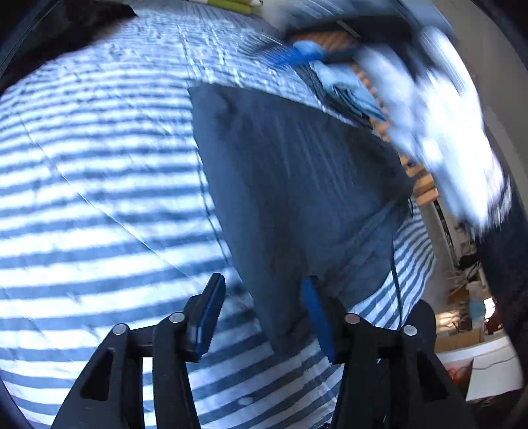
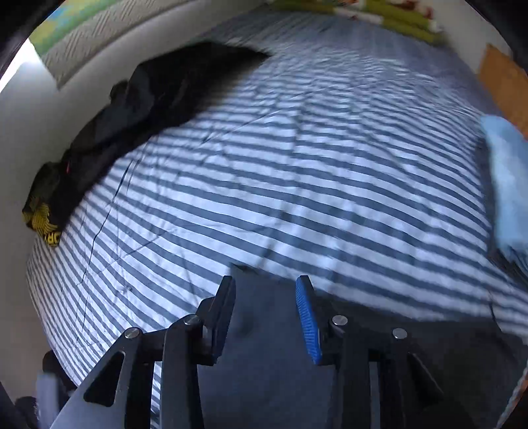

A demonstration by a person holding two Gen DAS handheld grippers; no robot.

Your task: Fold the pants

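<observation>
Dark grey pants [image 1: 290, 184] lie folded on the blue-and-white striped bed cover [image 1: 99, 184], with a drawstring trailing off their right edge. My left gripper [image 1: 264, 283] is open just over the pants' near corner, its right finger at the cloth edge and nothing between the fingers. In the right wrist view the same grey pants [image 2: 264, 363] fill the bottom of the frame under my right gripper [image 2: 265, 285], which is open above their far edge. A blurred white shape, the other gripper [image 1: 439, 132], moves at the upper right of the left wrist view.
A black garment [image 2: 145, 99] with a yellow print lies against the wall at the bed's left. A light blue cloth [image 2: 508, 178] sits at the right edge of the bed. Green-yellow pillows [image 2: 389, 16] are at the head. Beyond the bed's right side are slats and floor clutter [image 1: 468, 297].
</observation>
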